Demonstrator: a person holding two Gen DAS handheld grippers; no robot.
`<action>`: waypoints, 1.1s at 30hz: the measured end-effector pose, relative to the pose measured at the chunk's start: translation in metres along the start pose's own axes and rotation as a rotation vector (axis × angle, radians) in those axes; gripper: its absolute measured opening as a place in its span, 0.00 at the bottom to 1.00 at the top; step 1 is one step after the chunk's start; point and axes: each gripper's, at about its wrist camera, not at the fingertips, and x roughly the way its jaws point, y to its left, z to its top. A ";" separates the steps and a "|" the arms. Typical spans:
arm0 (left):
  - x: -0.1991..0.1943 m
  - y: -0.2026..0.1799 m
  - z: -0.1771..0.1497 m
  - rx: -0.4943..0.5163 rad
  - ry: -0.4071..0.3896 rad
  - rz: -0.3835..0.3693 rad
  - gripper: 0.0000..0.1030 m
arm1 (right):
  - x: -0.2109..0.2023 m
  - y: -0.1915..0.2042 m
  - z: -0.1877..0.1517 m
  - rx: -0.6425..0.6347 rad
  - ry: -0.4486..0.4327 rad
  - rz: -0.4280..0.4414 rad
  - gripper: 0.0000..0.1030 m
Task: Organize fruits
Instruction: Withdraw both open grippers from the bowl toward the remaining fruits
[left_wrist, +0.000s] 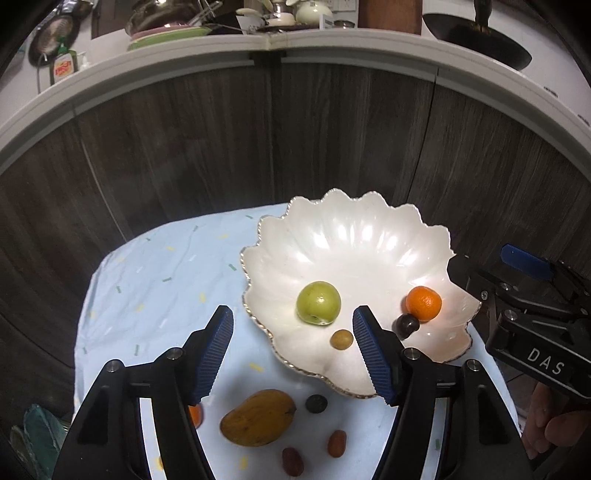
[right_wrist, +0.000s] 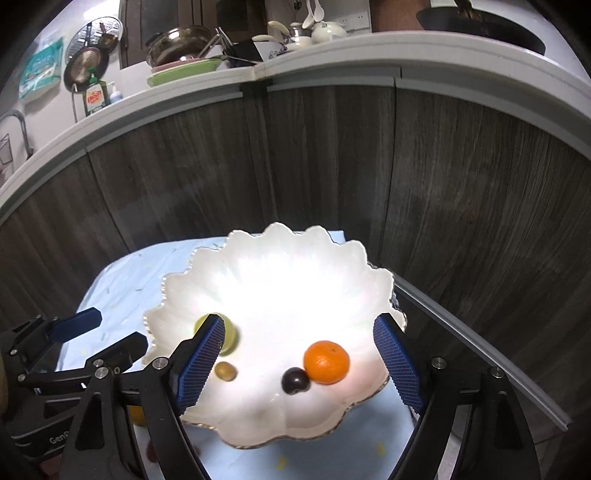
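Fruits lie partly in a dish and partly on the cloth in front of it. Largest in sight is the pale blue tablecloth (left_wrist: 155, 280) with small coloured flecks, spread over a small table before dark wood-grain cabinet doors (left_wrist: 184, 147). On its right half stands the white scalloped shell-shaped dish (left_wrist: 354, 236) with a thin gilt rim. The left gripper (left_wrist: 293, 354) hangs above the near edge of the dish, its blue ribbed pads spread apart with nothing between them. The right gripper (right_wrist: 299, 363) hangs over the dish too, jaws released and wide, gripping nothing. On the cloth near the left gripper lies a yellow-brown mango (left_wrist: 258, 417). In the dish sit a green round fruit (left_wrist: 318, 302), and to its right a mandarin (left_wrist: 423, 302) touching a dark plum-like fruit (left_wrist: 406, 325). A small olive-brown fruit (left_wrist: 341, 339) lies in the dish just below the green one. On the cloth by the mango are a small dark fruit (left_wrist: 316, 403) and two reddish-brown dates (left_wrist: 337, 443).
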 end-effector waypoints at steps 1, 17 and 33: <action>-0.004 0.001 0.000 -0.001 -0.006 0.002 0.64 | -0.003 0.002 0.000 -0.001 -0.003 0.002 0.81; -0.058 0.033 -0.016 -0.024 -0.071 0.031 0.64 | -0.052 0.045 -0.004 -0.033 -0.049 0.019 0.81; -0.087 0.062 -0.050 -0.025 -0.093 0.092 0.64 | -0.062 0.081 -0.027 -0.057 -0.046 0.054 0.81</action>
